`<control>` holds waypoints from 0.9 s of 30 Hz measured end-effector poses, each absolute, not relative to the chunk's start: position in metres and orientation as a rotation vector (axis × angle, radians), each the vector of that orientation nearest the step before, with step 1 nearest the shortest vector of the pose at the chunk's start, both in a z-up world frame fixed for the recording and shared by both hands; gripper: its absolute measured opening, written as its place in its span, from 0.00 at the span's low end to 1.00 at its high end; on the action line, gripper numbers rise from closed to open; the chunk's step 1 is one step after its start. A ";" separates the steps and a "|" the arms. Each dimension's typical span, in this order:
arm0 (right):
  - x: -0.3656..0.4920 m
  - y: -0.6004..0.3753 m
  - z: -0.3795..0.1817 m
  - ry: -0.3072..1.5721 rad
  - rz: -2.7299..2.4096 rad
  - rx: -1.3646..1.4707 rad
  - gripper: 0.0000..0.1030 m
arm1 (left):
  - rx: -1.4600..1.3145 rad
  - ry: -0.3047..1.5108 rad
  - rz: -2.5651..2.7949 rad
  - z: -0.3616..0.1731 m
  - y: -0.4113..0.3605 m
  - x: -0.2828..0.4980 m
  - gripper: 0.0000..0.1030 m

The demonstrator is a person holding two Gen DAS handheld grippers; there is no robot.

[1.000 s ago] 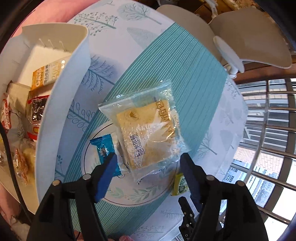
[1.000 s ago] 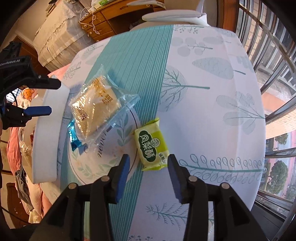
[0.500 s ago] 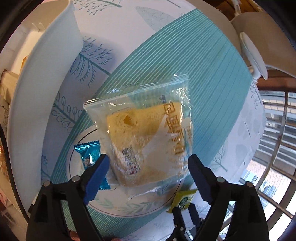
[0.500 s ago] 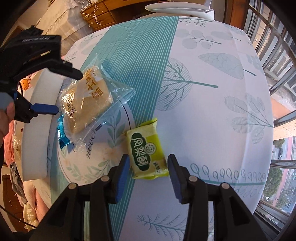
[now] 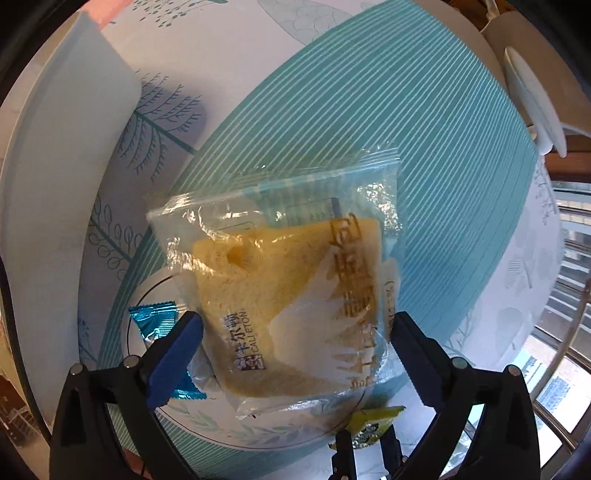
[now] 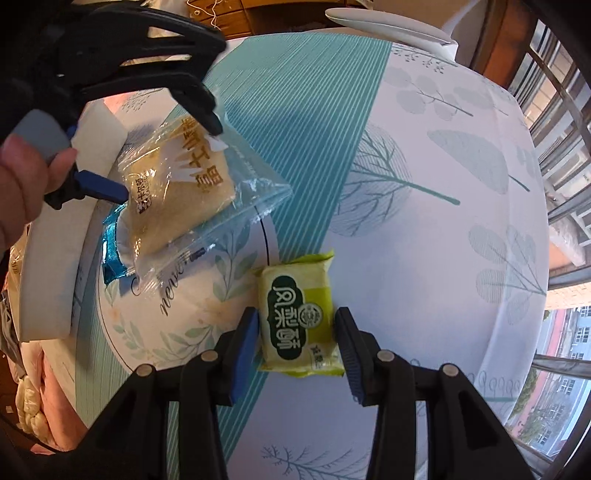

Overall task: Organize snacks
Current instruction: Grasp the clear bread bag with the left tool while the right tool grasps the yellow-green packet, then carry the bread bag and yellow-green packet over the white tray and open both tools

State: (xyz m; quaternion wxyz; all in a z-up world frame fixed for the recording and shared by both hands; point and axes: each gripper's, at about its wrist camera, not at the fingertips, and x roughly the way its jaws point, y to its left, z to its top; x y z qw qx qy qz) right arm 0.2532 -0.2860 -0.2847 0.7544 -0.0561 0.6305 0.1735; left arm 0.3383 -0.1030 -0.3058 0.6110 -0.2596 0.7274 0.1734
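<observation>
The left gripper [image 5: 295, 332] straddles a clear cake bag [image 5: 291, 295] on the table [image 5: 369, 129], jaws opening wide. The right gripper's [image 6: 297, 343] jaws flank a green snack [image 6: 297, 321], spread, not pinching.

This is a home dining spot. A round table under a leaf-printed tablecloth [image 6: 424, 155] lies below the claws, a white chair [image 6: 388, 27] and a wooden cabinet [image 6: 266, 14] stand beyond, and a barred window [image 6: 554, 92] to the right shows neighbouring apartment buildings [image 6: 569, 332].
</observation>
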 end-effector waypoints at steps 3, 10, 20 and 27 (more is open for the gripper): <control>0.254 -0.283 -0.285 1.376 0.375 -0.130 0.42 | -0.572 1.694 0.411 -0.313 -0.110 0.343 0.97; 0.247 -0.275 -0.286 1.360 0.351 -0.203 0.36 | -0.566 1.688 0.415 -0.321 -0.123 0.349 0.93; 0.247 -0.287 -0.280 1.385 0.324 -0.134 0.35 | -0.595 1.679 0.385 -0.318 -0.112 0.333 0.87; 0.247 -0.307 -0.282 1.455 0.297 -0.033 0.35 | -0.608 1.709 0.345 -0.308 -0.104 0.330 0.86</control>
